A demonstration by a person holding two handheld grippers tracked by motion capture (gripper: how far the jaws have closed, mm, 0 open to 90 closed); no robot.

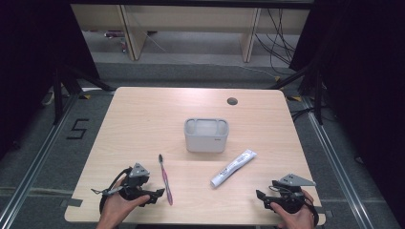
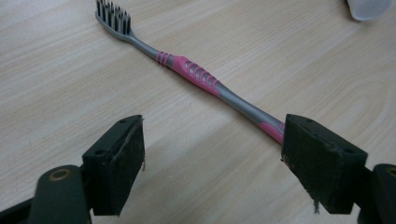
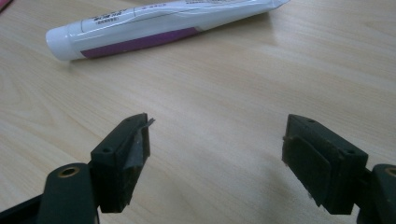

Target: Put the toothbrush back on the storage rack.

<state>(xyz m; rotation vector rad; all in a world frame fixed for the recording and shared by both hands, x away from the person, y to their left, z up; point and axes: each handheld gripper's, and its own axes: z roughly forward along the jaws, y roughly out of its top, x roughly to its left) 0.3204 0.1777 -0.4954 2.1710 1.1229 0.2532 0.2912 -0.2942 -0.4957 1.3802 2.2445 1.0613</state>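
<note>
While parked at seven o'clock beside the toothbrush [image 1: 165, 179], left gripper [image 1: 158, 194] spread wide, grasping nothing; right gripper [image 1: 261, 197] at five o'clock, likewise released, facing the toothpaste tube [image 1: 233, 167].

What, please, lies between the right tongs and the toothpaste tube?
Only bare wooden table: in the right gripper view, nothing lies between the open right tongs and the toothpaste tube. The high view agrees.

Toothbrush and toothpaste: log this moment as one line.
left gripper open beside toothbrush | right gripper open, short of toothpaste tube | both flat on table | grey holder unfilled
</note>
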